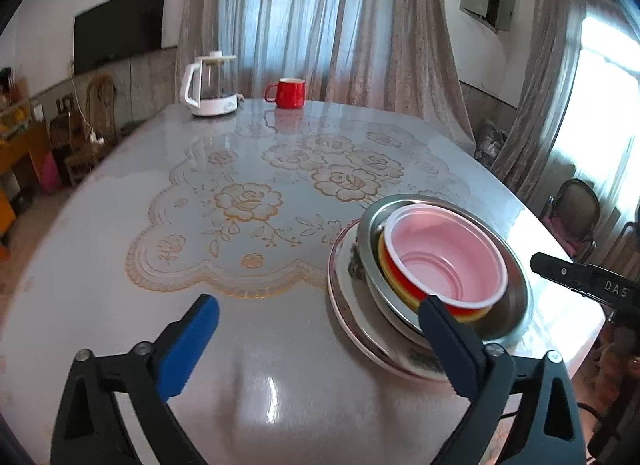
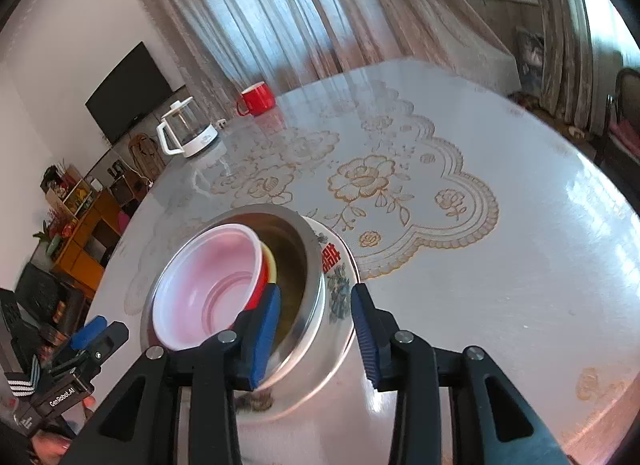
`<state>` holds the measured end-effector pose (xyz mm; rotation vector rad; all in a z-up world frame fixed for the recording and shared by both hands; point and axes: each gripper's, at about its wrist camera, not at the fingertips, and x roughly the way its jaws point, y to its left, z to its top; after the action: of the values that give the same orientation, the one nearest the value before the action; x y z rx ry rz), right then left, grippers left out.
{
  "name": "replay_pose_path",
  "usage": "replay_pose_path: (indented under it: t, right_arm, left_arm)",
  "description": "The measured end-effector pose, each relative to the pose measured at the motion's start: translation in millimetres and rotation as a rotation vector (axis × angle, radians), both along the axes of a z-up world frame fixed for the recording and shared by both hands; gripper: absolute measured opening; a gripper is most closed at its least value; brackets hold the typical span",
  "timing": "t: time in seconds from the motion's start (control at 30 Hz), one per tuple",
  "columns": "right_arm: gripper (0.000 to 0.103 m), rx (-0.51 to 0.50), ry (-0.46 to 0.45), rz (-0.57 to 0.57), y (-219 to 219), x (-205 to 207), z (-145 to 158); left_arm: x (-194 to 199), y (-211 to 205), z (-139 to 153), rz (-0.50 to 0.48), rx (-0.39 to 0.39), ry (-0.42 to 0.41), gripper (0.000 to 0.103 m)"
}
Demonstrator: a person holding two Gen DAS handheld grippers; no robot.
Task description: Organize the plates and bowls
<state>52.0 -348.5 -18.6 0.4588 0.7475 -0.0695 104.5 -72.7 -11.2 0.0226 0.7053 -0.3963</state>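
Note:
A stack stands on the table: a pink-lined red and yellow plastic bowl [image 1: 444, 261] sits inside a steel bowl [image 1: 516, 297], on a white patterned plate [image 1: 352, 305]. My left gripper [image 1: 320, 309] is open and empty, its right finger in front of the stack's near edge. In the right wrist view the same plastic bowl [image 2: 208, 285] lies in the steel bowl [image 2: 312, 297] on the plate [image 2: 340, 277]. My right gripper [image 2: 316, 305] is open, its jaws straddling the steel bowl's rim, with the left finger inside the bowl and the right finger outside.
A white electric kettle [image 1: 208, 85] and a red mug [image 1: 288, 92] stand at the table's far edge. A glossy cloth with gold flowers [image 1: 248, 201] covers the table. Chairs [image 1: 572, 213] stand to the right, shelves [image 2: 76, 225] to the left.

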Motion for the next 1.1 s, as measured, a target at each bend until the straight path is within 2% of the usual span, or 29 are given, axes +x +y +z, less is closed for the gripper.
replay_pose_path:
  t: [0.13, 0.27, 0.33, 0.4, 0.43, 0.53, 0.6, 0.83, 1.1]
  right_arm:
    - [0.039, -0.04, -0.018, 0.023, 13, -14, 6]
    - [0.04, -0.079, -0.021, 0.04, 29, -29, 7]
    - [0.046, -0.087, -0.019, 0.043, 36, -35, 5]
    - [0.068, -0.097, -0.019, 0.039, 43, -42, 2]
    - [0.07, -0.106, -0.022, 0.037, 47, -46, 2]
    - [0.071, -0.153, -0.029, 0.022, 60, -59, -1]
    - [0.071, -0.173, -0.027, 0.015, 68, -68, -5]
    - [0.071, -0.216, -0.039, -0.031, 80, -90, -11]
    - [0.071, -0.21, -0.03, -0.055, 83, -98, -17]
  left_arm:
    - [-19, -1, 3, 0.007, 0.018, -0.024, 0.103]
    - [-33, -5, 0, 0.012, 0.049, -0.005, 0.103]
    - [-38, -8, -3, 0.023, 0.072, 0.01, 0.103]
    - [-43, -13, -8, 0.035, 0.112, 0.039, 0.103]
    - [-45, -14, -9, 0.037, 0.126, 0.047, 0.103]
    - [-51, -19, -17, 0.052, 0.188, 0.091, 0.103]
    - [-55, -20, -22, 0.055, 0.201, 0.112, 0.103]
    - [-74, -25, -26, 0.013, 0.196, 0.122, 0.103]
    - [-80, -21, -24, 0.032, 0.192, 0.102, 0.103]
